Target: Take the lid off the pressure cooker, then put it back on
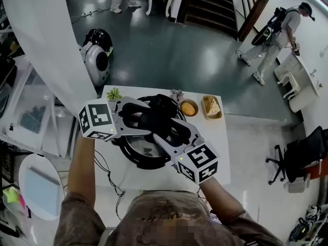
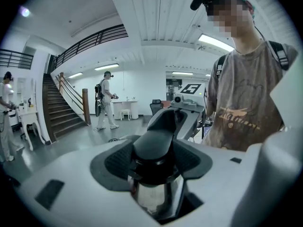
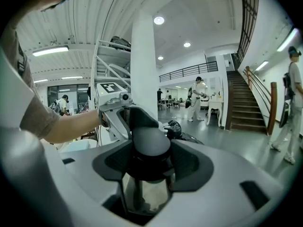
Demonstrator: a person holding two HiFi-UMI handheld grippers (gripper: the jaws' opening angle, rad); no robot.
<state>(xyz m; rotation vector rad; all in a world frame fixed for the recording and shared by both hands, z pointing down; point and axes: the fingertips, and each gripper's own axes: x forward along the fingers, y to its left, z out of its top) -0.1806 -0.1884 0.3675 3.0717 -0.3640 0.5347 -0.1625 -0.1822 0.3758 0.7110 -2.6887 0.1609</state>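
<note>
A white table point(image 1: 218, 152) is seen from above, directly in front of the person. The pressure cooker point(image 1: 146, 150) is placed near its middle, between the two grippers. Both forearms are stretched forward over the near edge of the table: the left forearm point(image 1: 82, 163) is held nearly straight ahead, and the right forearm point(image 1: 218, 191) is angled inward toward the pot. Both grippers are pointed slightly downward and face each other across the cooker.

The left gripper point(image 2: 156, 162) is closed on the left handle point(image 2: 154, 148), a black grip with shiny steel under it; the dark pads are pressed against its two sides. In the same way, the right gripper point(image 3: 147, 162) is clamped on the right handle point(image 3: 150, 143) at the opposite side. A black knob point(image 3: 173, 127) is visible just behind that handle, and the other gripper is seen beyond it.

At the far edge of the table, a shallow tray with yellow food point(image 1: 211, 106), a small bowl with something orange point(image 1: 188, 108) and a small green plant point(image 1: 113, 93) are set in a row, apart from the cooker.

Much of the cooker is covered by the grippers in the head view. Whether the lid is seated on the pot or parted from it cannot be decided. The cooker's base is hidden in both gripper views, and the person's elbows are cut off at the lower edge.
</note>
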